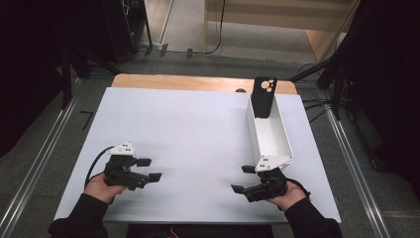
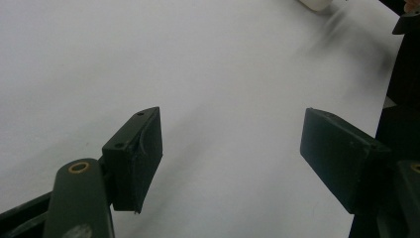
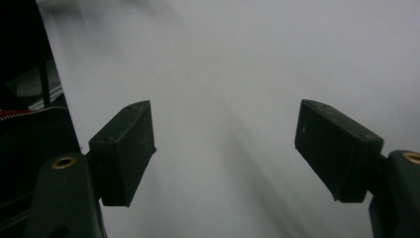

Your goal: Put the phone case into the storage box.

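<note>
1. Left black two-jaw gripper (image 1: 148, 169) found at the near left of the flat white tabletop sheet (image 1: 188, 139), held in the left hand (image 1: 101, 187); jaws pointed toward the table's middle and stood well apart, with nothing between them.
2. In the left gripper view, left gripper (image 2: 232, 158) seen over bare white sheet (image 2: 148, 59); pads clear of any thing.
3. Right black two-jaw gripper (image 1: 242, 179) found at the near right, held in the right hand (image 1: 287, 197); jaws likewise stood well apart and empty, pointed toward the left.
4. In the right gripper view, right gripper (image 3: 225, 148) seen over blurred white sheet (image 3: 277, 59); nothing gripped or touched.
5. Long white open-topped rectangular box (image 1: 271, 136) noted along the right side of the sheet, its near end just behind the right gripper.
6. Black rubbery phone case with round camera cut-outs (image 1: 263, 97) stood upright, tilted, in the far end of that box, well apart from both grippers.
7. Nothing lay on the sheet between the two grippers.
</note>
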